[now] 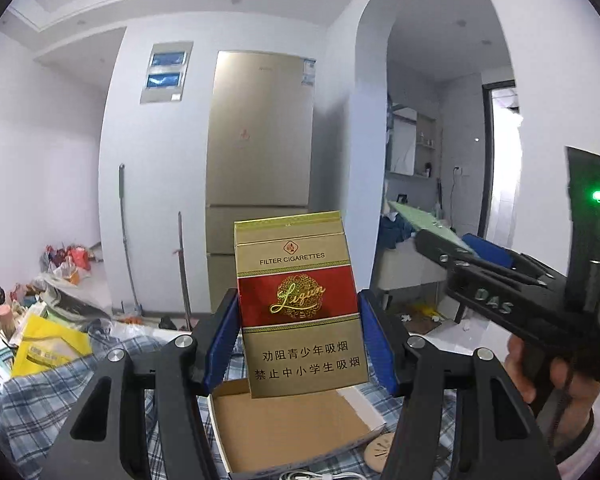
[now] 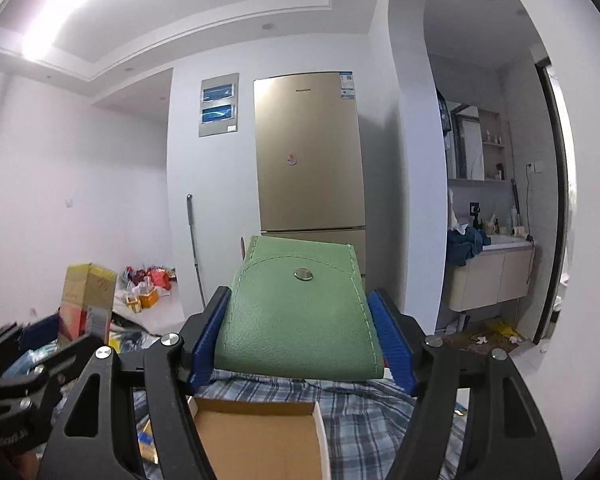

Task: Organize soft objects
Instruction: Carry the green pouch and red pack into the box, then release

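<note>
Left gripper (image 1: 298, 332) clamps a gold-and-red cigarette pack (image 1: 298, 304), upright, gold script logo, held just above the open cardboard box (image 1: 292, 428). Right gripper (image 2: 302, 338) grips a green leather pouch (image 2: 300, 308) w/ white stitching & metal snap, also above the box, which sits on plaid cloth (image 2: 364, 408). Fridge (image 2: 308, 152) behind the box.

Cardboard box (image 2: 260, 436) cut off at bottom edge.

Open cardboard box (image 1: 284, 432) on plaid cloth (image 1: 40, 412).
</note>
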Demonstrator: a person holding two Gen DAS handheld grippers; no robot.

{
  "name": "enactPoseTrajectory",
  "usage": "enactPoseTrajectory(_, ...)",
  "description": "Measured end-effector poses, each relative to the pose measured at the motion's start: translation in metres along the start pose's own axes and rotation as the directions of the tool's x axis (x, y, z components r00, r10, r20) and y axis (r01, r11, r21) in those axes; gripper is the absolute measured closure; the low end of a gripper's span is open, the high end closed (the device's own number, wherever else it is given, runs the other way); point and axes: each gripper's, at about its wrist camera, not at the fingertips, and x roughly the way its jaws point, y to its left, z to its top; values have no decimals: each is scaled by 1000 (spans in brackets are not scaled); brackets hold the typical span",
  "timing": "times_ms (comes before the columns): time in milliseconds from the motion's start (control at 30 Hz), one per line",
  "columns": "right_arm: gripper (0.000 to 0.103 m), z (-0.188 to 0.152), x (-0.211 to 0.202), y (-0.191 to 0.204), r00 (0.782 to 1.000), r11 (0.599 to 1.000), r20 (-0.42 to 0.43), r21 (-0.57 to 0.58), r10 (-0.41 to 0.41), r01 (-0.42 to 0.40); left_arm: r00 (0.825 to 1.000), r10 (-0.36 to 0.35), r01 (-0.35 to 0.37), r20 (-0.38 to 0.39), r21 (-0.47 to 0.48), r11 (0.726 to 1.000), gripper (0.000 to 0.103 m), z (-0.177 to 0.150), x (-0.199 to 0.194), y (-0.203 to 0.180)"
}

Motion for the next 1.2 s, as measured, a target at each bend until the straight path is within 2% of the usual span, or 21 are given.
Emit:
enactPoseTrajectory(100,35,-15,28,5,999,1000,-53,-9,13,-13,998,58,-58,-28,8,998,43,-15,24,11)
enactPoseTrajectory(200,35,-38,52,10,995,999,-91,-23,30,-33,991,110,-112,-76,-27,993,42,-38,49,31)
enactPoseTrajectory(333,35,-73,76,14,985,998,-170,-49,36,-45,979,112,-116,-173,-15,993,42,-67,82,46)
enactPoseTrajectory(467,35,-105,100,21,964,994,-264,-92,31,-57,963,117,-119,-243,6,993,42,-89,104,46)
enactPoseTrajectory(567,35,-122,106,15,948,995,-314,-65,54,-78,949,125,-128,-290,9,992,42,-107,116,45)
enactPoseTrajectory(867,35,-157,123,15,894,992,-444,-68,66,-107,911,123,-131,-395,5,991,42,-136,141,51)
enactPoseTrajectory(1033,35,-172,137,17,859,991,-508,-63,70,-119,891,125,-138,-435,2,990,42,-147,151,55)
enactPoseTrajectory(1200,35,-183,146,17,828,991,-556,-53,77,-127,881,122,-149,-456,-24,989,40,-150,155,62)
